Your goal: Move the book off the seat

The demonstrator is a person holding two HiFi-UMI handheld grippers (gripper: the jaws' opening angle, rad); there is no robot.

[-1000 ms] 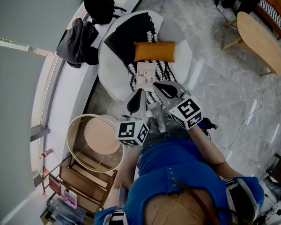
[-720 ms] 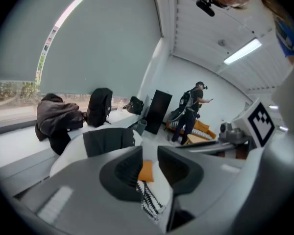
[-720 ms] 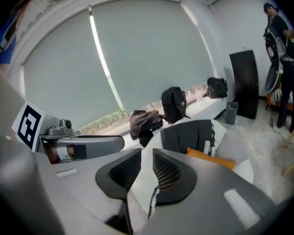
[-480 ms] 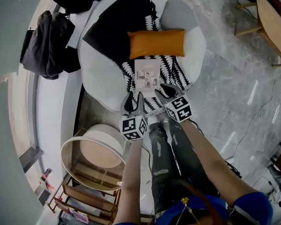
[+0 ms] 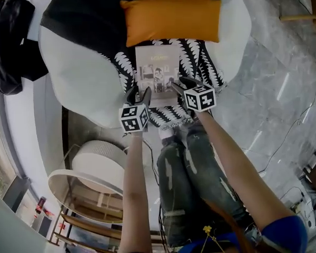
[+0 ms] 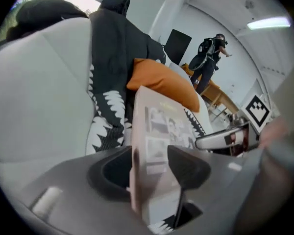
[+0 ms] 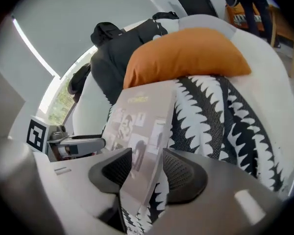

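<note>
Wide-open grippers straddle the thin pale photo-cover book [image 5: 157,67] on the white rounded seat [image 5: 79,78].
The left gripper [image 5: 139,95], its jaws just opened wide, brackets the book's left edge without clamping it. The book lies flat on a black-and-white patterned throw [image 5: 203,62]. The right gripper [image 5: 180,83], likewise just opened, brackets its right edge.

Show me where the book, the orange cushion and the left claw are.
book [image 5: 157,70], head view, middle of its cover.
orange cushion [image 5: 171,19], head view, middle of its top face.
left claw [image 5: 139,95], head view, midway between its fingertips.
</note>
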